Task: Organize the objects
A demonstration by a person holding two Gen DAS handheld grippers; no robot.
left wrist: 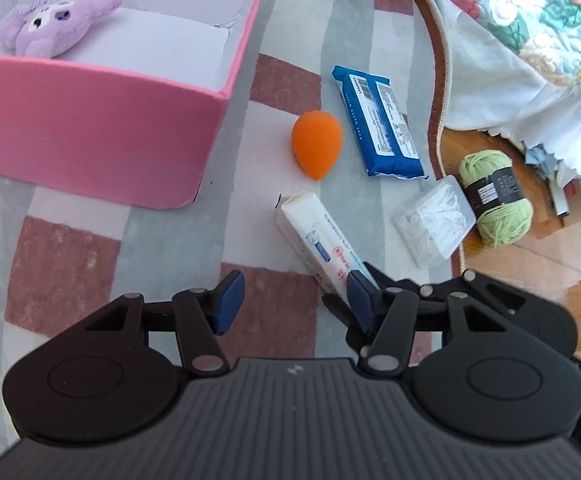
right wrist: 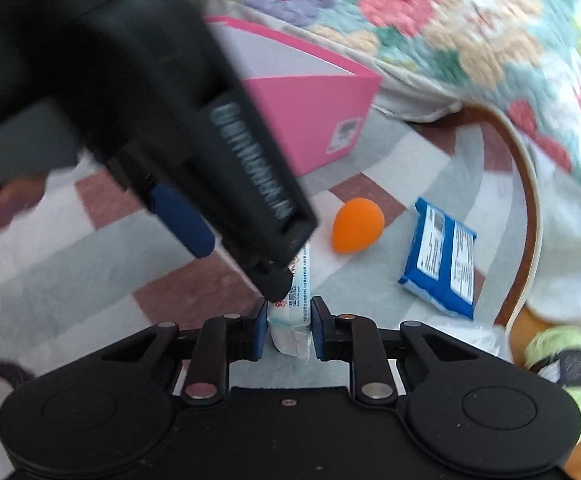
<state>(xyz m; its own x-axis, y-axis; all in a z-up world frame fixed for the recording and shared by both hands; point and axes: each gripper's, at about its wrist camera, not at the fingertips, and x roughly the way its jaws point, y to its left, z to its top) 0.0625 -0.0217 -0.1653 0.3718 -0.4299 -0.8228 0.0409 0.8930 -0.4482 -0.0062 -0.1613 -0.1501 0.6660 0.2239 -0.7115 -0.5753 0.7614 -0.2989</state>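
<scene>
White tissue pack (right wrist: 295, 320) clamped at its near end by the right gripper (right wrist: 288, 330); left gripper (left wrist: 290, 300) held apart, nothing between its pads.

R. pads are pressed on both sides of the pack, which lies on the checked rug (left wrist: 70, 248) w/ its far end pointed toward the orange sponge (left wrist: 317, 145). L. gripper is seen just above the same pack, its r. pad near the pack's edge; whether contact is made can't be told. Blue wipes packet (left wrist: 378, 120) is laid just beside the sponge. Pink box (left wrist: 90, 128) is set on the rug to the left, w/ a purple plush toy (left wrist: 50, 26) inside. Clear plastic case (left wrist: 434, 220) and green yarn ball (left wrist: 494, 196) are found at the rug's edge, touching or nearly so. Floral quilt (right wrist: 430, 20) is seen behind.
</scene>
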